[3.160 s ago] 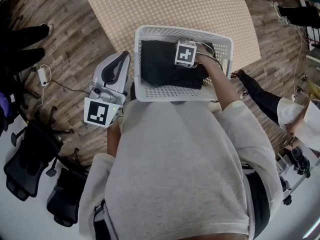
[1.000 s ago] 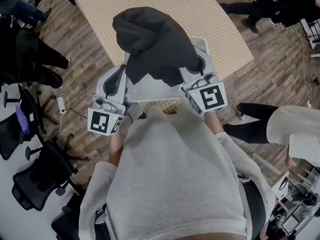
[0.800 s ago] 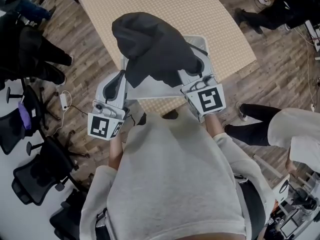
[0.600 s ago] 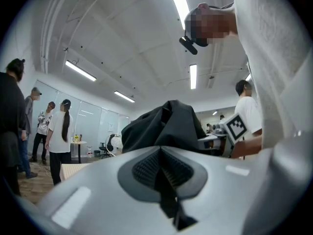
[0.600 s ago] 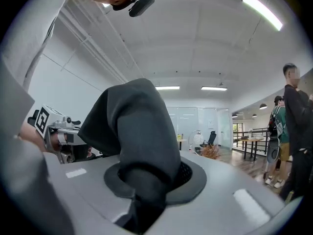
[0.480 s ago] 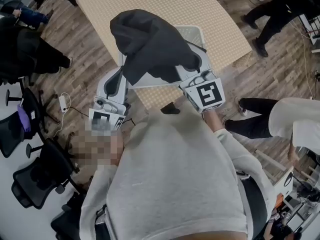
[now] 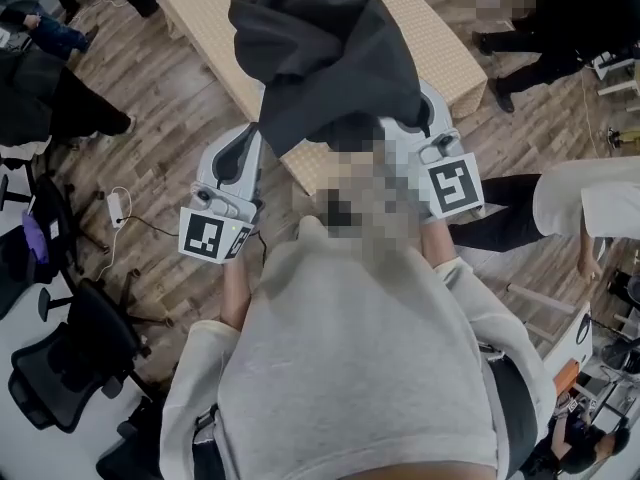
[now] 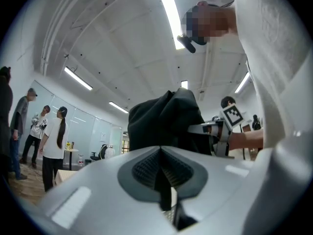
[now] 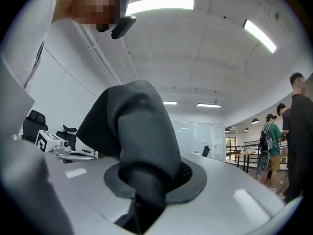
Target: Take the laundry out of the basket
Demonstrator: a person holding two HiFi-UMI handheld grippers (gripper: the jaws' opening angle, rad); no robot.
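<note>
A dark grey garment (image 7: 320, 58) hangs high in the air in front of me, bunched at the top and draping down. My right gripper (image 7: 425, 118) is shut on its lower right part; in the right gripper view the cloth (image 9: 142, 131) fills the pinch between the pads (image 9: 188, 173). My left gripper (image 7: 238, 153) points upward just left of the garment and is shut with nothing in it; its view shows the garment (image 8: 166, 121) and the right gripper (image 8: 215, 131) beyond. The garment and a mosaic patch hide the basket.
The beige table (image 7: 450, 53) lies below and beyond the garment. People stand at the upper left (image 7: 50, 88) and the right (image 7: 560, 198). Black office chairs (image 7: 60, 368) sit at the lower left. A charger and cable (image 7: 115, 208) lie on the wood floor.
The right gripper has drawn the dark garment up out of the white basket and raised it further. The left gripper has stayed shut and empty beside it.
</note>
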